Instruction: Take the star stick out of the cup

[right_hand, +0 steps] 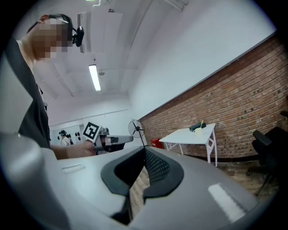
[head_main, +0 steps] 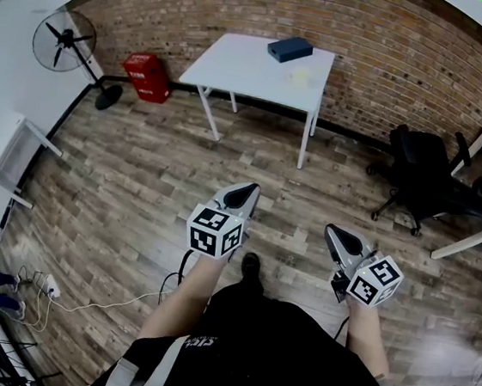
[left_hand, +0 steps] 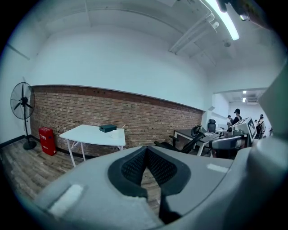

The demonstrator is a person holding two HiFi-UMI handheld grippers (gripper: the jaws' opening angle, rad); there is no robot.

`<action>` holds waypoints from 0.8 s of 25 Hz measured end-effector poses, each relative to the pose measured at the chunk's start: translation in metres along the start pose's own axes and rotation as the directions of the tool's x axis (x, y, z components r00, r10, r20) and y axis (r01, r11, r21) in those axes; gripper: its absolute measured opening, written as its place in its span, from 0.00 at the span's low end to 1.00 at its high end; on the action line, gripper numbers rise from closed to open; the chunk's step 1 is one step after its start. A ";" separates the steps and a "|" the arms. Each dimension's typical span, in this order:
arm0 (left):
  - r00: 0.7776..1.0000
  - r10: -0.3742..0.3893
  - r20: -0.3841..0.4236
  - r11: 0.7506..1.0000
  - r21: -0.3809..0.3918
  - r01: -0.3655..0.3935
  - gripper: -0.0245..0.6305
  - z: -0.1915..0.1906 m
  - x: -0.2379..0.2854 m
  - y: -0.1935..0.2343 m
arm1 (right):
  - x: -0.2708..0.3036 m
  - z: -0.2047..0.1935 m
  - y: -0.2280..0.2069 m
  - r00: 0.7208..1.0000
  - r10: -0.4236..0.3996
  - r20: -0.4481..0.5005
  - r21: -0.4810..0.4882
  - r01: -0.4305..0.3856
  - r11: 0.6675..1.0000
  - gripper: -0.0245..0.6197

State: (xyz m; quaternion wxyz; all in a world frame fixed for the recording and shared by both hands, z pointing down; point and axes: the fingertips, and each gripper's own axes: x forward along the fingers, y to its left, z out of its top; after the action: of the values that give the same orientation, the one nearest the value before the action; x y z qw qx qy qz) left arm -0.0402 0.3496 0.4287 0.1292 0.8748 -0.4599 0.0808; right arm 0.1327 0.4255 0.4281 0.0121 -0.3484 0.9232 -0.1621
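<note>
Head view: a standing person carries the left tool (head_main: 243, 193) and the right tool (head_main: 338, 239) over a plank floor (head_main: 138, 185), both tips aimed forward. Well ahead of both tools, across open floor, stands the white worktop (head_main: 238, 66). On it the pale cup (head_main: 299, 77) sits near a dark box (head_main: 289, 49).

Right gripper view: the star stick (right_hand: 201, 124) rises from the cup (right_hand: 198, 130), its long axis near upright. Its star head is too small to make out.

The cup lies ahead of and between the two tools, the left one seemingly a little nearer. Each tool's pads are pressed together with nothing between them, so neither has hold of anything. The coming move is likely an approach across the room, then one tool opening around the stick.
</note>
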 end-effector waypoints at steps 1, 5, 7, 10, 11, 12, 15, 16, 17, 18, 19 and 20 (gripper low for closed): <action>1.000 0.001 -0.001 1.000 0.001 -0.001 0.05 0.000 0.004 0.003 | 0.004 0.000 -0.006 1.000 -0.008 -0.004 0.004 0.008 1.000 0.04; 1.000 -0.003 0.000 1.000 -0.004 0.003 0.05 -0.003 0.028 0.015 | 0.024 -0.007 -0.021 0.999 -0.004 -0.032 0.007 0.005 1.000 0.04; 1.000 -0.016 0.002 1.000 -0.012 0.016 0.05 -0.001 0.045 0.021 | 0.035 -0.007 -0.033 0.999 -0.005 -0.041 0.008 0.005 1.000 0.04; 0.999 -0.036 0.004 0.999 -0.013 0.036 0.05 0.008 0.071 0.037 | 0.054 0.003 -0.056 0.999 -0.023 -0.040 0.012 0.023 1.000 0.04; 0.999 -0.037 0.005 0.999 -0.015 0.037 0.05 0.011 0.079 0.045 | 0.062 0.006 -0.064 0.999 -0.030 -0.040 0.015 0.031 0.999 0.04; 0.999 -0.036 0.003 0.999 -0.018 0.036 0.05 0.014 0.087 0.054 | 0.071 0.010 -0.071 0.999 -0.036 -0.039 0.017 0.036 0.999 0.04; 0.999 -0.039 -0.008 0.999 -0.015 0.039 0.05 0.024 0.112 0.078 | 0.099 0.019 -0.089 0.998 -0.040 -0.045 0.011 0.041 0.999 0.04; 0.999 -0.048 -0.013 0.999 -0.008 0.048 0.05 0.027 0.121 0.082 | 0.108 0.021 -0.096 0.998 -0.042 -0.051 0.005 0.043 0.999 0.04; 0.998 -0.059 -0.015 0.998 -0.001 0.059 0.05 0.030 0.130 0.085 | 0.118 0.023 -0.103 0.997 -0.046 -0.055 0.001 0.047 0.999 0.04; 0.997 -0.070 -0.014 0.998 0.004 0.070 0.05 0.033 0.138 0.089 | 0.126 0.025 -0.109 0.997 -0.051 -0.055 0.001 0.051 0.999 0.04; 0.997 -0.079 -0.011 0.997 0.005 0.079 0.05 0.036 0.145 0.093 | 0.134 0.028 -0.115 0.997 -0.054 -0.052 0.005 0.054 0.999 0.04; 0.996 -0.085 -0.008 0.996 0.005 0.085 0.05 0.039 0.152 0.098 | 0.142 0.030 -0.119 0.997 -0.057 -0.049 0.009 0.057 0.998 0.04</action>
State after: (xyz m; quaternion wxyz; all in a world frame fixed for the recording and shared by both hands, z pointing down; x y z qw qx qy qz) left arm -0.0346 0.1661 0.4460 0.1322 0.8935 -0.4215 0.0799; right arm 0.1056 0.2408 0.4492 -0.0131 -0.3705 0.9120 -0.1753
